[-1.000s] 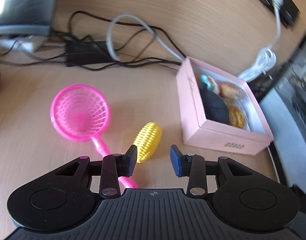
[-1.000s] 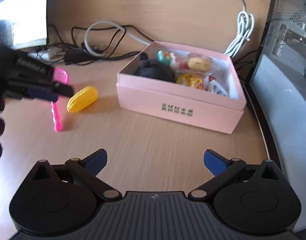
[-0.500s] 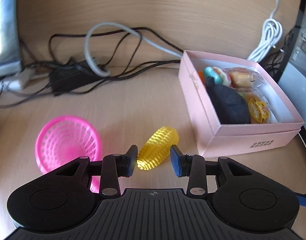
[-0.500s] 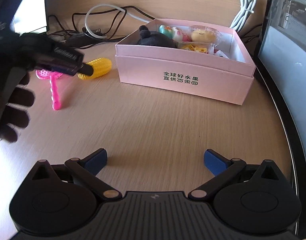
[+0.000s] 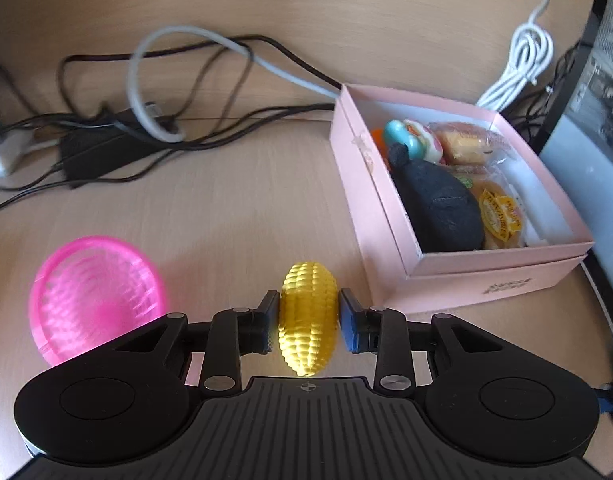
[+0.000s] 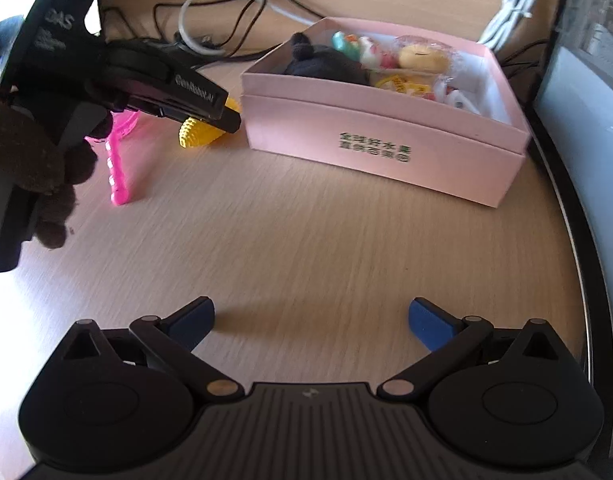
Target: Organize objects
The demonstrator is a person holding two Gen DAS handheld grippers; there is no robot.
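A yellow toy corn (image 5: 307, 312) lies on the wooden desk between the fingers of my left gripper (image 5: 308, 322), whose pads touch both its sides. It also shows in the right wrist view (image 6: 194, 134), under the left gripper (image 6: 226, 120). A pink toy strainer (image 5: 94, 296) lies to the left of the corn; its handle (image 6: 116, 172) points toward the front. A pink box (image 5: 502, 276) to the right holds a black pouch (image 5: 438, 204) and several snacks. My right gripper (image 6: 311, 318) is open and empty over bare desk in front of the box (image 6: 386, 148).
Tangled black and grey cables (image 5: 186, 92) and a black power brick (image 5: 102, 152) lie along the back of the desk. A white coiled cable (image 5: 526, 64) hangs behind the box. A computer case (image 6: 590, 80) stands at the right edge.
My left gripper has moved forward and right, and its fingers now enclose the corn, which earlier lay ahead of them. The right gripper has stayed open, shifting slightly.
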